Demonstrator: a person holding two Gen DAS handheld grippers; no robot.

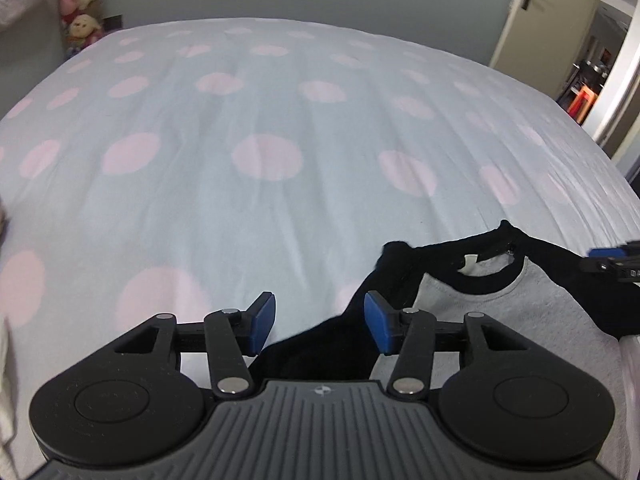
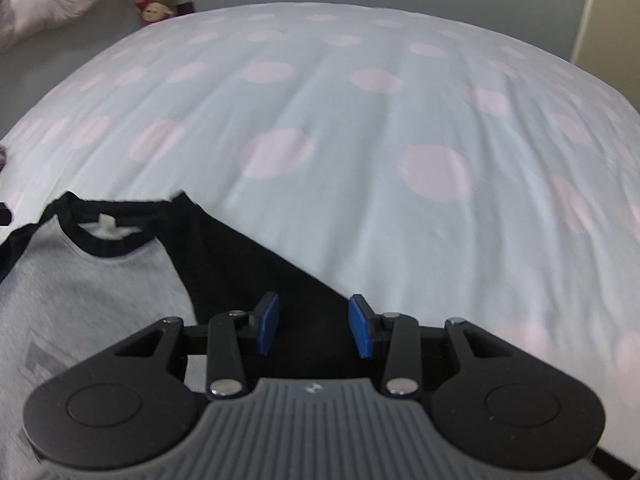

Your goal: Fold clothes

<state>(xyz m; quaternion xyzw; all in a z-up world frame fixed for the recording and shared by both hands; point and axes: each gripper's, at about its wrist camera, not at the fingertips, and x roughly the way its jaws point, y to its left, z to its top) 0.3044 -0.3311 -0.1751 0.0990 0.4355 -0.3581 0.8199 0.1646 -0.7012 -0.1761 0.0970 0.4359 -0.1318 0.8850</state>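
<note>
Left wrist view: the left gripper (image 1: pixel 320 322) hangs released above the shirt (image 1: pixel 520 300) lying on the bed (image 1: pixel 280 160). Right wrist view: the right gripper (image 2: pixel 313 326), fingers (image 2: pixel 267 326) parted, empty, hovers over the black sleeve (image 2: pixel 256 272); pinching bedsheet too could drag it.

My left gripper (image 1: pixel 319 324) and right gripper (image 2: pixel 313 326) look alike: black arms, silver screws, blue pads (image 1: pixel 264 322), a ribbed grey body with a small, possibly cross-shaped, emblem.

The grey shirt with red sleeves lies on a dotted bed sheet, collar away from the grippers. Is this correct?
Not quite: the shirt's sleeves are black, not red, as the right wrist view shows. It does lie on the dotted sheet, collar away from the grippers.
</note>
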